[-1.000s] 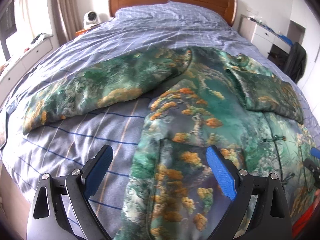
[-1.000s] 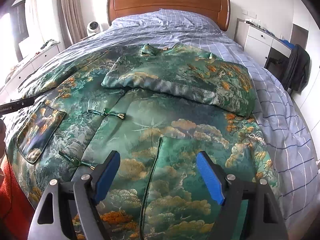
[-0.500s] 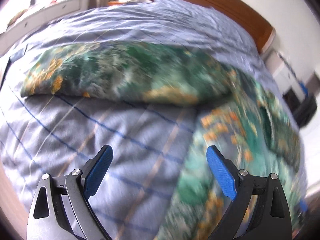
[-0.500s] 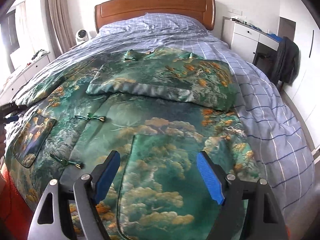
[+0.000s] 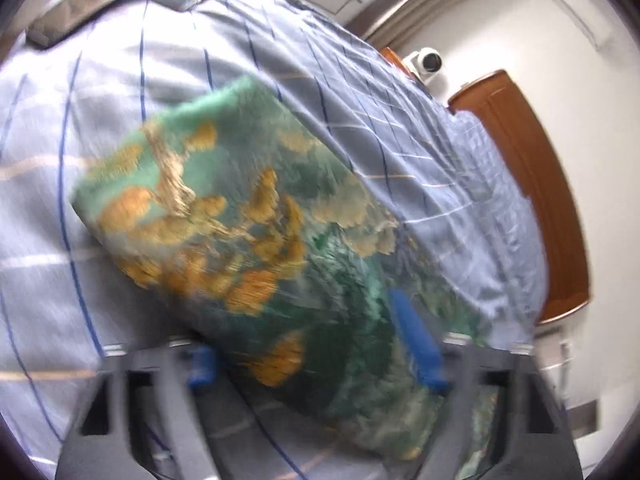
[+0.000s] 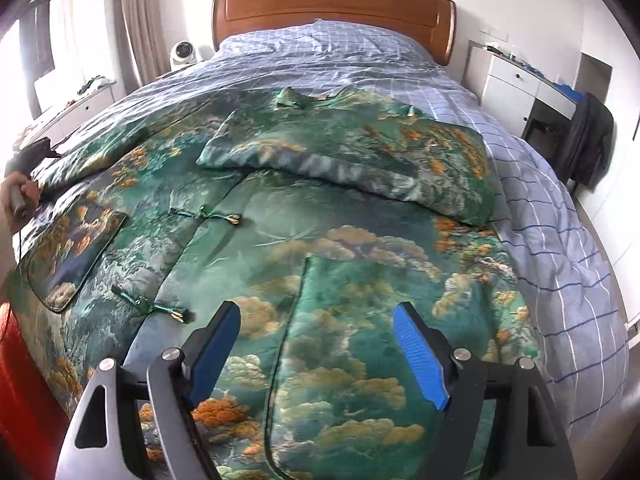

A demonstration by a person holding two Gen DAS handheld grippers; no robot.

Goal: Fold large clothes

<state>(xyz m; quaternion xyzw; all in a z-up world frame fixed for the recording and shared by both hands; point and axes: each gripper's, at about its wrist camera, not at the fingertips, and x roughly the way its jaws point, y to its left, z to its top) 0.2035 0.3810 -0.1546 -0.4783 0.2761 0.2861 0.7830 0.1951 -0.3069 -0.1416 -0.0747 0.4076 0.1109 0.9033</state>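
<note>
one large green brocade jacket (image 6: pixel 320 248) lies spread over the checked blue bedcover (image 6: pixel 560 248), its front up. two knot fastenings show down the closure, the upper (image 6: pixel 208 216) and the lower (image 6: pixel 156 306), and two patch pockets, one on the left panel (image 6: pixel 74 252) and one under the right gripper (image 6: pixel 316 344). one sleeve (image 6: pixel 360 164) is folded across the chest. the right gripper hovers above the hem with its two blue pads (image 6: pixel 418 354) spread wide and nothing between them.

one left gripper (image 5: pixel 316 344) is seen in a badly blurred, tilted view. the other sleeve (image 5: pixel 224 216) stretches away over the bedcover from between its fingers, its near end lying across the gap. the right pad (image 5: pixel 414 344) shows clearly, the left (image 5: pixel 200 364) is mostly hidden by cloth; the fingers look apart, but i cannot tell if they pinch the fabric.

half a second ago the left view showed the sleeve lying further off with bare bedcover between the open pads; now the cuff fills the gap and the view has rolled sideways. the right view has barely changed.

one wooden headboard (image 6: pixel 332 12), one white camera (image 6: pixel 183 53).
</note>
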